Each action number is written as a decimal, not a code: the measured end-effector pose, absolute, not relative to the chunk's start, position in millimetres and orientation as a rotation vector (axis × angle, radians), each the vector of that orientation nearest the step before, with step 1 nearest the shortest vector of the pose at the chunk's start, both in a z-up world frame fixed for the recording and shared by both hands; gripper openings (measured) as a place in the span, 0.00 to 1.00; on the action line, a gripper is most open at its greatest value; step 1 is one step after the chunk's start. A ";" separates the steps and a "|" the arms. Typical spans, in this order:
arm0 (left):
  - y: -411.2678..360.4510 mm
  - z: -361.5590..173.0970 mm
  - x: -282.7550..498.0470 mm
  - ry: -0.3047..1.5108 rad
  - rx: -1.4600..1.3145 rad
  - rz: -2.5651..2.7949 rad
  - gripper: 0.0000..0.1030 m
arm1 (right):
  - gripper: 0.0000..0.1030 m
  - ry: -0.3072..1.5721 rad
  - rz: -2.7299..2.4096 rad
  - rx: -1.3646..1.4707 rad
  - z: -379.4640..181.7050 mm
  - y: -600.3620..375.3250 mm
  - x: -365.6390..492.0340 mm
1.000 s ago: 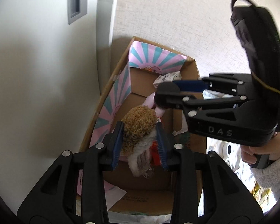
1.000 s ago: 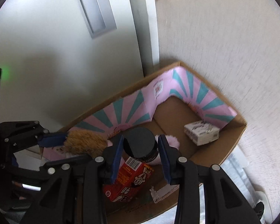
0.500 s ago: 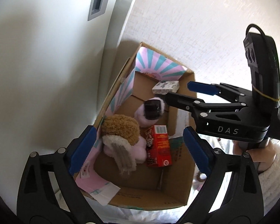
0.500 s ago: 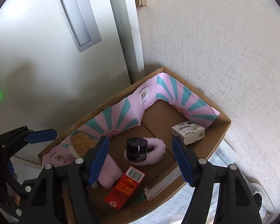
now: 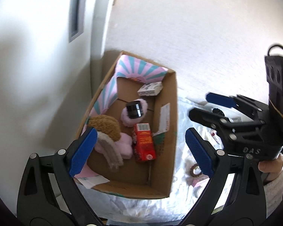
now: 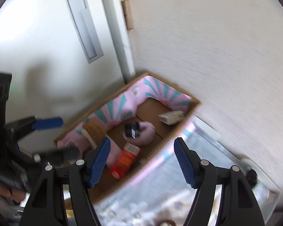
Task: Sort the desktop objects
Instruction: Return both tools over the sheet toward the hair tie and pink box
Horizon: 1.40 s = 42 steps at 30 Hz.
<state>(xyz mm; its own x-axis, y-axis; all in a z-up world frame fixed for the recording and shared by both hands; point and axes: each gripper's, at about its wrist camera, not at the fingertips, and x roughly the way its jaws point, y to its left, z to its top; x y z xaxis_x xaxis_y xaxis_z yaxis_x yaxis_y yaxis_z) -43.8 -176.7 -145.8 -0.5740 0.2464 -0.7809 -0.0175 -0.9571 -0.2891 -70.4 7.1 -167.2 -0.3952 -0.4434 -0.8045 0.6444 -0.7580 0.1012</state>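
Observation:
An open cardboard box (image 5: 175, 124) with pink and teal lining stands against the wall. Inside lie a plush toy (image 5: 108, 127) with a brown head, a red carton (image 5: 144, 144), a black jar (image 5: 134, 110) resting on a fluffy pink ring (image 5: 127, 121), and a small white box (image 5: 150, 88). My left gripper (image 5: 140, 131) hangs open above the box with nothing between its blue pads. My right gripper (image 6: 142, 141) is open and empty too, above the box's near wall (image 6: 160, 150). In the left wrist view the right gripper (image 5: 200, 105) shows off to the box's right.
A patterned cloth (image 5: 183, 116) covers the surface beside the box, with a brown hair tie (image 5: 195, 170) and small items on it. A hand in a fleece sleeve (image 5: 271, 169) holds the right gripper. A white door (image 6: 47, 37) and a textured wall (image 6: 217, 47) close in behind.
Both grippers opened: the left let go of the plush toy, the right let go of the black jar. Both then rose and drew back from the box, the right one further.

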 end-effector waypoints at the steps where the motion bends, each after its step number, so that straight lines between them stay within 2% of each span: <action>1: -171.9 -142.4 -43.5 -0.367 -1.356 2.631 0.92 | 0.64 0.304 -2.185 1.156 -164.6 17.3 -67.0; 8: -121.1 -124.2 -33.1 -0.267 -1.286 2.564 0.93 | 0.64 0.303 -2.334 1.218 -153.0 103.7 -48.5; 15: -64.5 -132.7 -21.0 -0.127 -1.312 2.469 0.94 | 0.64 0.240 -2.424 1.310 -163.5 172.4 -23.6; 26: 26.4 -205.1 -13.4 0.046 -1.546 2.220 0.95 | 0.64 0.254 -2.380 1.410 -204.0 200.7 5.1; 35: 44.7 -245.4 3.5 0.151 -1.633 2.162 0.95 | 0.64 0.263 -2.261 1.425 -226.9 211.5 24.0; 42: 53.6 -272.4 -3.7 0.253 -1.598 2.185 0.95 | 0.64 0.351 -2.104 1.404 -255.7 203.7 30.0</action>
<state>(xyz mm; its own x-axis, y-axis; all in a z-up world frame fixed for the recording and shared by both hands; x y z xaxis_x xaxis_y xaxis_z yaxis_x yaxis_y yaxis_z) -3.7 53.6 -272.4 -0.2513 0.2255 -0.9413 -0.4344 -0.8953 -0.0985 30.0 203.7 -255.7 -0.2783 -0.3189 -0.9060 0.5955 -0.7974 0.0978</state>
